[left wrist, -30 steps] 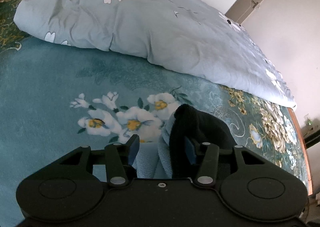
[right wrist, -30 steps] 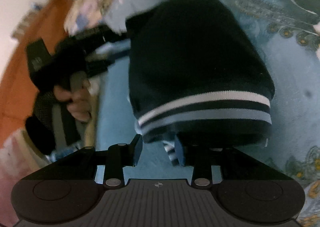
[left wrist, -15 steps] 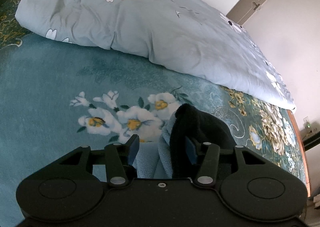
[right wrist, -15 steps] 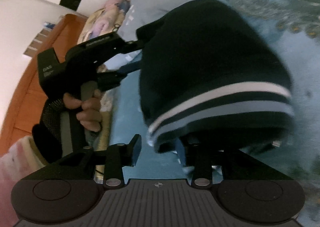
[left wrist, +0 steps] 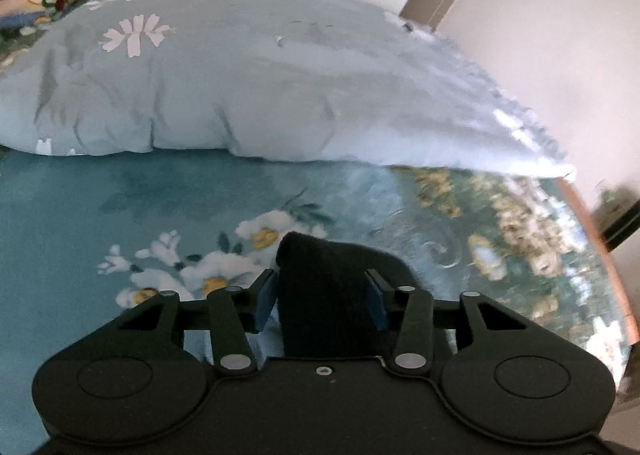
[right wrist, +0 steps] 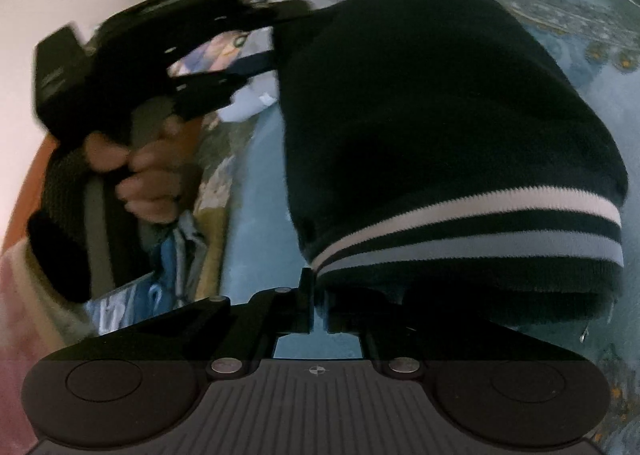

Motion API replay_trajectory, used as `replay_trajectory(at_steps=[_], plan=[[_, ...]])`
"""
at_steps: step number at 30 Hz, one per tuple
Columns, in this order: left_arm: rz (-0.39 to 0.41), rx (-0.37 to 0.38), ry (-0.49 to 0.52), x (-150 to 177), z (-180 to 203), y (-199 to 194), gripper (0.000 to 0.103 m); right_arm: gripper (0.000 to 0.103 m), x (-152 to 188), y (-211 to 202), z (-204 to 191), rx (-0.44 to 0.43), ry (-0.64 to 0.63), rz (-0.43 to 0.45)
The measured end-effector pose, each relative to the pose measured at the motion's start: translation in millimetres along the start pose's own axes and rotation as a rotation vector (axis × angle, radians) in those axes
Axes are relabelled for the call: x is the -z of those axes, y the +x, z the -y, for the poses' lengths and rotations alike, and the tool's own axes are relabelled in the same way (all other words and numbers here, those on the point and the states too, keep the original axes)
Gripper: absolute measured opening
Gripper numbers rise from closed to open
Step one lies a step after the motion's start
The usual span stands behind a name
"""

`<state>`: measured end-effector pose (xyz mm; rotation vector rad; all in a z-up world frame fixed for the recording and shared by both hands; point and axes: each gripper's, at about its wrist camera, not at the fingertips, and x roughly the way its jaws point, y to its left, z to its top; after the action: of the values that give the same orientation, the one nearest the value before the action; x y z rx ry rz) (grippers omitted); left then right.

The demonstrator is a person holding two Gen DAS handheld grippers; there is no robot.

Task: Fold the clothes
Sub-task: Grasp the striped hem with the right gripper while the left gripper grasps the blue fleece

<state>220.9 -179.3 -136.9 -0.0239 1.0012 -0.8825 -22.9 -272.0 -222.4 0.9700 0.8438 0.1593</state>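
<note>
Sweater (right wrist: 440, 127) cloth is pinched at its striped hem by the right claw (right wrist: 318, 319), whose jaws have just been closing; the left claw (left wrist: 320, 297), also just narrowed, is clamped on its far edge. Lifted above the bedspread (left wrist: 120, 207), a fold is judged next.
</note>
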Motion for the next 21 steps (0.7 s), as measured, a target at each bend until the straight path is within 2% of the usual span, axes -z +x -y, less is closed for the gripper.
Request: replay_trajectory(at_steps=[1, 3, 5, 8, 11, 13, 17, 19, 21], plan=[[-0.005, -0.010, -0.009, 0, 0, 1, 0.027, 0.003, -1, 0, -2, -0.005, -0.021, -0.008], [-0.014, -0.029, -0.030, 1, 0, 4, 0.018, 0.003, -2, 0, -7, -0.022, -0.053, -0.019], [-0.019, -0.067, -0.077, 3, -7, 0, 0.017, 0.003, -3, 3, -11, -0.049, -0.080, -0.039], [-0.033, -0.112, -0.051, 9, -12, 0, 0.017, 0.004, -3, 13, -20, -0.056, -0.145, -0.086], [-0.056, -0.118, -0.063, 12, -24, 6, 0.024, 0.004, -2, 28, -21, -0.030, -0.164, -0.127], [-0.075, -0.109, -0.106, 12, -38, 12, 0.032, 0.004, -3, 40, -19, 0.002, -0.165, -0.155], [-0.087, -0.107, -0.162, 15, -58, 19, 0.041, 0.004, -3, 59, -16, 0.051, -0.163, -0.198], [-0.089, -0.105, -0.185, 17, -64, 22, 0.048, 0.004, 0, 64, -18, 0.075, -0.174, -0.202], [-0.089, -0.097, -0.209, 19, -69, 25, 0.051, 0.004, 2, 68, -19, 0.095, -0.181, -0.202]])
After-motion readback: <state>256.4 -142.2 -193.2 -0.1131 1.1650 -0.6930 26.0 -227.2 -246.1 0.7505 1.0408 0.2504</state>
